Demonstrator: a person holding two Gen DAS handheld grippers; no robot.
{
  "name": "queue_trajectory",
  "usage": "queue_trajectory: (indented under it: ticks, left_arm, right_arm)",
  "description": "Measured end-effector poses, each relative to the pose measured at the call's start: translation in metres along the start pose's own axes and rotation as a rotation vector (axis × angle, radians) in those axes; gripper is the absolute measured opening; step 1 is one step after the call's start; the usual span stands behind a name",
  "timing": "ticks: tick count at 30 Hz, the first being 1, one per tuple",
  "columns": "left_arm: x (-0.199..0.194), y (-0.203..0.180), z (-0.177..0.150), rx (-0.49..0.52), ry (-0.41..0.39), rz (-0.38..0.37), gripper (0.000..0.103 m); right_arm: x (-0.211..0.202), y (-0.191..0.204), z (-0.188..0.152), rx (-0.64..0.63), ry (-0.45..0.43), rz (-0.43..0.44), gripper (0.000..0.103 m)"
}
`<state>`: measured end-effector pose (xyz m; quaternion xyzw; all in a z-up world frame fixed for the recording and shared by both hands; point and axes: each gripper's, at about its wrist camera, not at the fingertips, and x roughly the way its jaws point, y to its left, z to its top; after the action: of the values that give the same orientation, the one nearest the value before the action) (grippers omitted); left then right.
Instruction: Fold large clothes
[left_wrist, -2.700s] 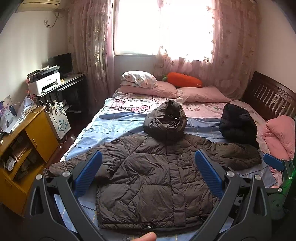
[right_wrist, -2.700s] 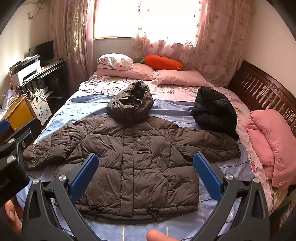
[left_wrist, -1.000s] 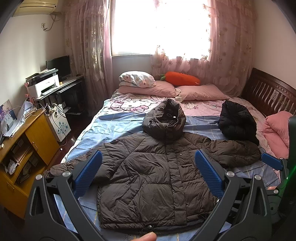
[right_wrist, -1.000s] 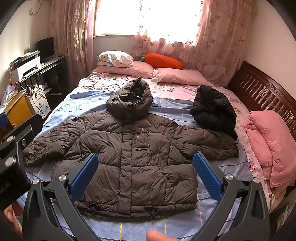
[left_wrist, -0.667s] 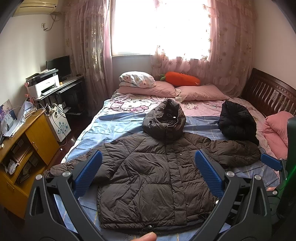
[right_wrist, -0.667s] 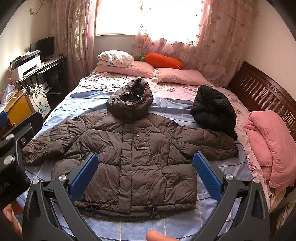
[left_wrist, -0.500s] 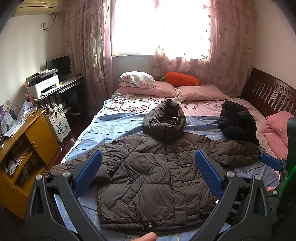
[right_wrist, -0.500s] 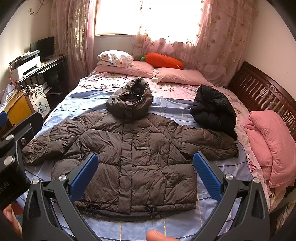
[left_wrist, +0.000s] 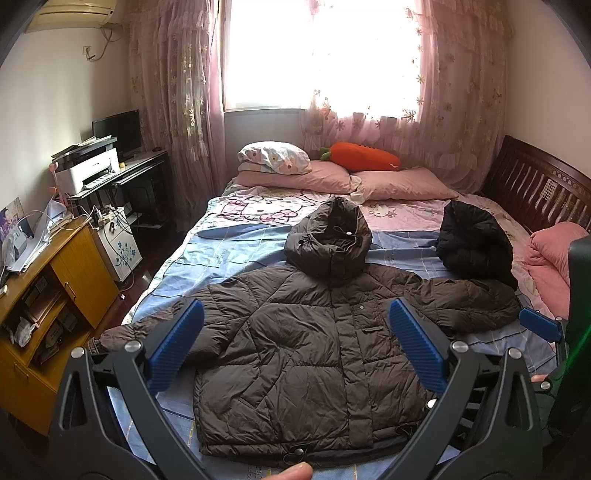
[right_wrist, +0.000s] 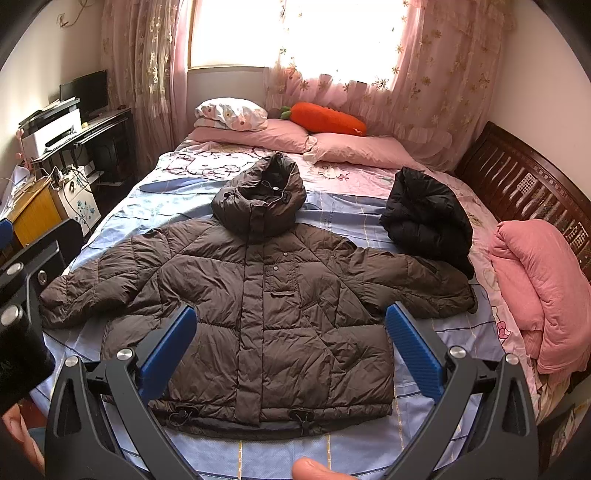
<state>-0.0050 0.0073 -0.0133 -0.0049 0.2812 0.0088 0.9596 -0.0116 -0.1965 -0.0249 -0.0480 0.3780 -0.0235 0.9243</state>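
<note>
A large brown hooded puffer jacket (left_wrist: 306, 354) (right_wrist: 258, 295) lies flat on the bed, front up, both sleeves spread out and the hood pointing toward the pillows. My left gripper (left_wrist: 295, 347) hovers open above the jacket's hem, nothing between its blue pads. My right gripper (right_wrist: 290, 345) is likewise open over the lower body of the jacket, clear of the cloth. In the right wrist view the other gripper's black body fills the left edge; in the left wrist view a blue pad of the other gripper pokes in from the right edge.
A bundled black jacket (right_wrist: 428, 218) lies on the bed beside the brown jacket's right sleeve. A folded pink blanket (right_wrist: 546, 288) sits by the wooden headboard (right_wrist: 524, 184). Pillows (right_wrist: 258, 133) and a carrot plush (right_wrist: 325, 118) lie under the window. A yellow cabinet (left_wrist: 48, 295) and a desk stand to the left.
Since 2.7 s ago both views have shifted slightly, the jacket now sitting a little lower and closer. Over the last second nothing has visibly moved; both grippers stay open.
</note>
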Motion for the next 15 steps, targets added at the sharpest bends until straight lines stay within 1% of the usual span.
queue_trajectory:
  ticks: [11, 13, 15]
  left_arm:
    - [0.001, 0.001, -0.001, -0.003, 0.006, 0.007, 0.101]
    - [0.004, 0.004, -0.002, -0.015, 0.018, 0.012, 0.101]
    - [0.013, 0.01, -0.004, -0.03, 0.031, 0.014, 0.101]
  right_arm:
    - [0.004, -0.003, -0.005, -0.007, -0.006, -0.002, 0.102]
    - [0.014, -0.019, 0.001, 0.004, -0.038, 0.015, 0.102]
    - [0.033, -0.05, 0.014, 0.053, -0.061, -0.022, 0.102]
